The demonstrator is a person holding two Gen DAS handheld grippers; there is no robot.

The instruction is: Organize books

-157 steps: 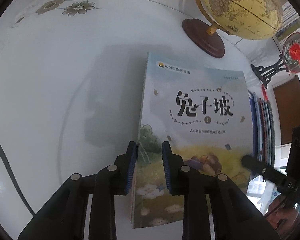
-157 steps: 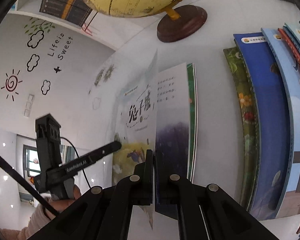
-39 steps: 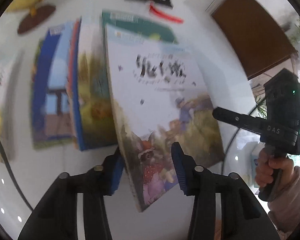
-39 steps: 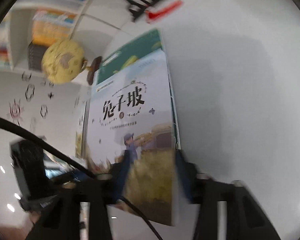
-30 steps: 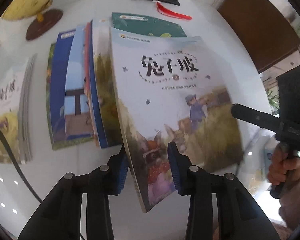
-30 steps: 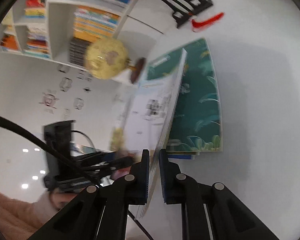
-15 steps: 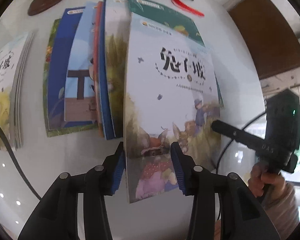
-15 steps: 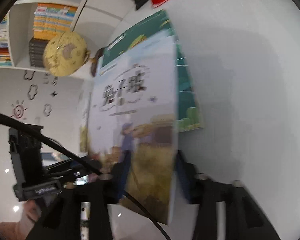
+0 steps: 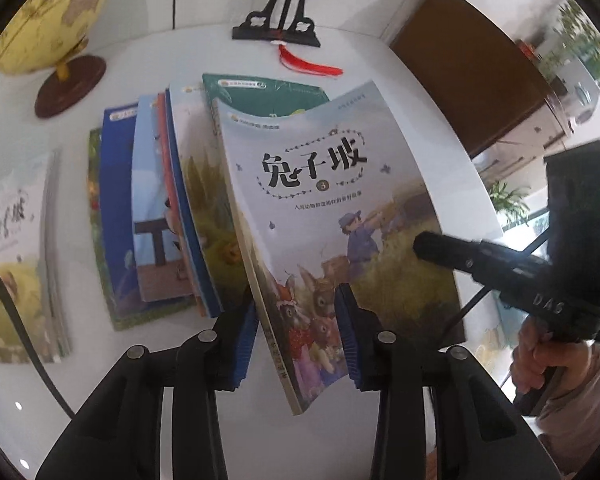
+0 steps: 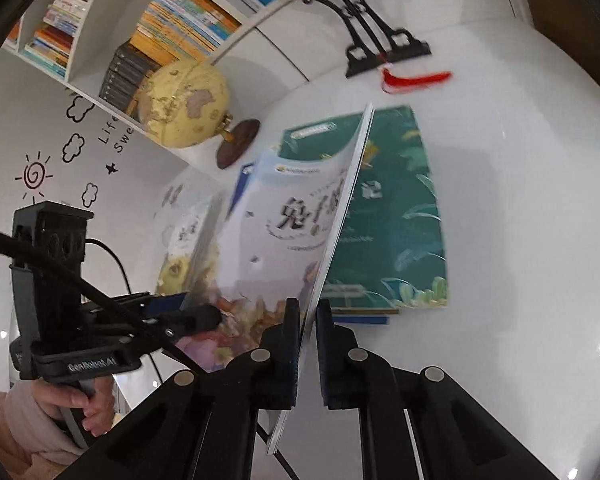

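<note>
Held book (image 9: 332,216): volume 3, lifted and tilted over the fanned row of books (image 9: 168,216) mid-table; likely bound for a stack.
Left gripper (image 9: 296,340): jaws closing, straddling the spine corner; contact unclear.
Right gripper (image 10: 308,344): closing, clamped on the book's fore-edge to keep it raised.
Separate pile (image 9: 16,256): near the table's (image 10: 520,200) left edge.
Shelf (image 10: 100,20): cubbies filled with books.

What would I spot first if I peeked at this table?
A rabbit storybook held up off the table in the middle, both tongs closing on it. Under it, fanned-out books lie on the white table. At the back left stands a yellow globe.
</note>
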